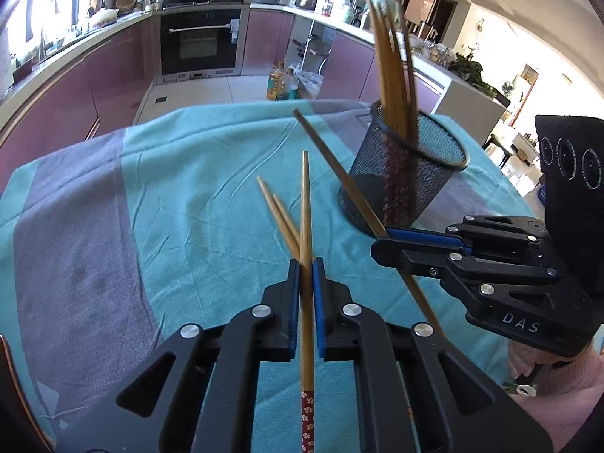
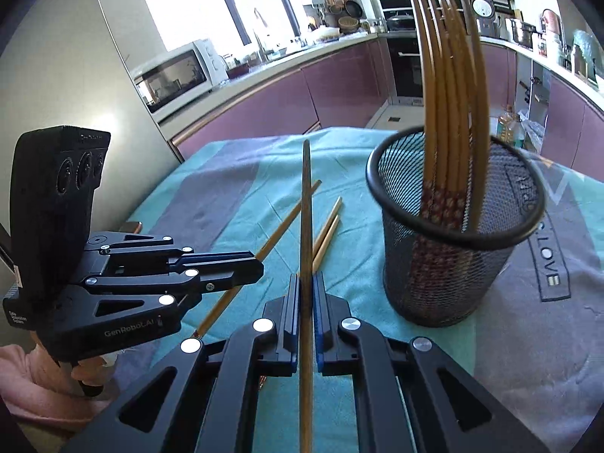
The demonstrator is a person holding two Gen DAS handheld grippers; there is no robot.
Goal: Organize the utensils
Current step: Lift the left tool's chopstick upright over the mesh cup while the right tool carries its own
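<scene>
While the black mesh cup (image 2: 449,249) stood on the blue cloth (image 1: 181,188) over the bench, full of chopsticks (image 2: 445,113), each tool was closed tight on one more. Just left of the cup, the left tool (image 1: 306,268) pinched a light chopstick (image 1: 305,204), and the right tool (image 2: 306,283) pinched a darker chopstick (image 2: 305,196) nearer the cup. Two more loose chopsticks (image 2: 328,226) lay on the cloth left of the cup, between the tools.
</scene>
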